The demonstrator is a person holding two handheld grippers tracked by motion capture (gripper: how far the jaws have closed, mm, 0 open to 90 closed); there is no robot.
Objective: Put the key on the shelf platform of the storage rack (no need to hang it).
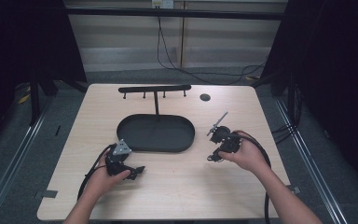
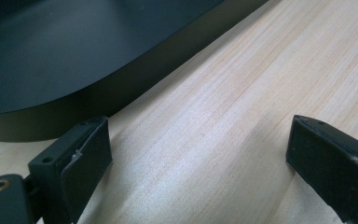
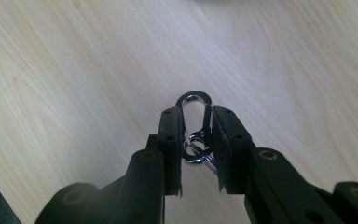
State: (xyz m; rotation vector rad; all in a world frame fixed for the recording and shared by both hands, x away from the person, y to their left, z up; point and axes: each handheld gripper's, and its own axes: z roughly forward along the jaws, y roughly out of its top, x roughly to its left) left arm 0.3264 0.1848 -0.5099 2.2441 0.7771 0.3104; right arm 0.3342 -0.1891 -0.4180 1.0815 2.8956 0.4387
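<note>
Your right hand-held gripper [image 3: 196, 140] was clamped on a silver carabiner clip [image 3: 195, 125], lifted above the counter [image 1: 177, 186] right of centre. Your left hand-held gripper [image 2: 198, 154] sat jaws apart, empty, beside the black tray [image 2: 51, 60]. The hook rack [image 1: 154, 88] at upper centre looked bare, so hanging probably remained.

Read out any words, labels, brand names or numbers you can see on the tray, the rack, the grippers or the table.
None can be read: the black tray, the peg rack, the metal clip, the left gripper, the right gripper and the table carry no visible text.
</note>
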